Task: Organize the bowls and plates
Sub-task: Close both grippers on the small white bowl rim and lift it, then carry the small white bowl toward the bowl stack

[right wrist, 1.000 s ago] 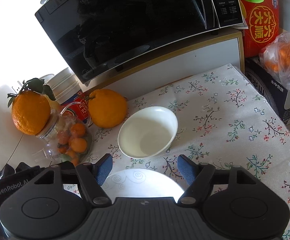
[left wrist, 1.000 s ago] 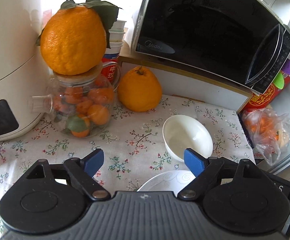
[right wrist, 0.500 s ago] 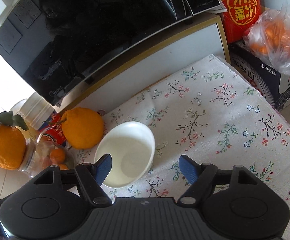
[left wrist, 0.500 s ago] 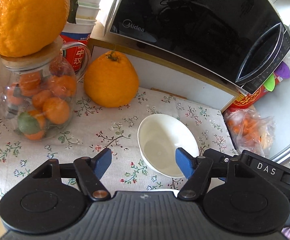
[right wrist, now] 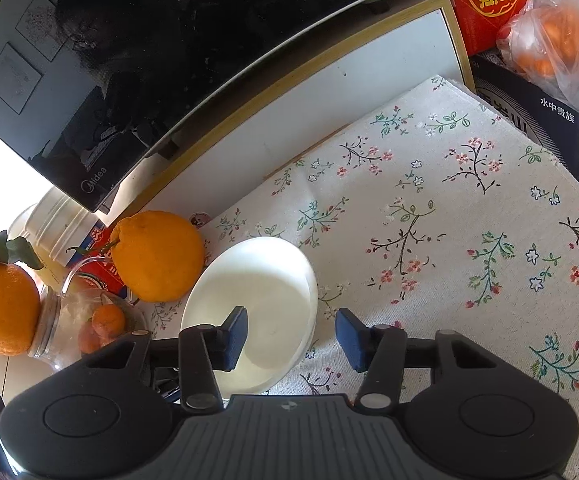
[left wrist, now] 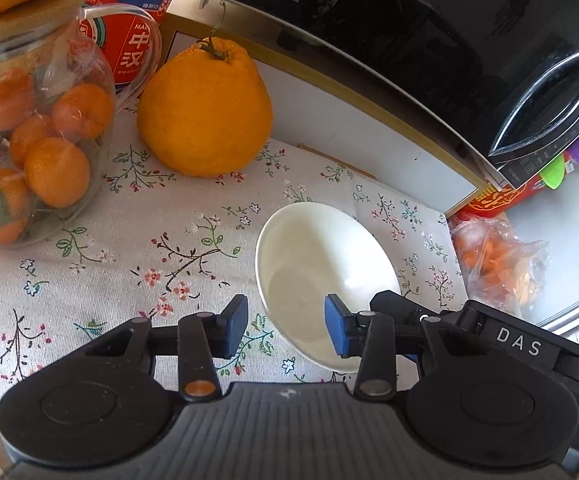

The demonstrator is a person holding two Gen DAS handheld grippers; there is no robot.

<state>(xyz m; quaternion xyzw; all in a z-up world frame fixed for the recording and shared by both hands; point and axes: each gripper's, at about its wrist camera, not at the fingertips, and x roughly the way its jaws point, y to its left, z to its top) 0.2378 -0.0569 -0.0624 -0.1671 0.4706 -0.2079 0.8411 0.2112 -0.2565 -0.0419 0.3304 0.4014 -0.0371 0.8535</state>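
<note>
That white bowl (left wrist: 321, 280) looks like glazed ceramic to me, so figure stiff, a bit heavy for its size, slick on the surface and not something you want to knock against anything. The thin rim is the only real place to take hold (no handles, smooth curved wall), so one pad inside and one outside, squeezing the wall.

And that's pretty much how both are lined up. The left tongs (left wrist: 285, 330) straddle the bowl's near-left rim, one blue pad outside over the cloth, the other over the inside, jaws closing but not pressing yet as far as I can see. The right tongs (right wrist: 291, 338) are doing the mirror thing on the near-right rim, also closing, with a gap showing at both pads.

Looks-wise: plain white, shallow, round, empty, glossy inside, sitting upright on the floral tabletop (right wrist: 449, 240). It's just ahead of both tongs, with a big orange (left wrist: 205, 112) further off behind it.
</note>
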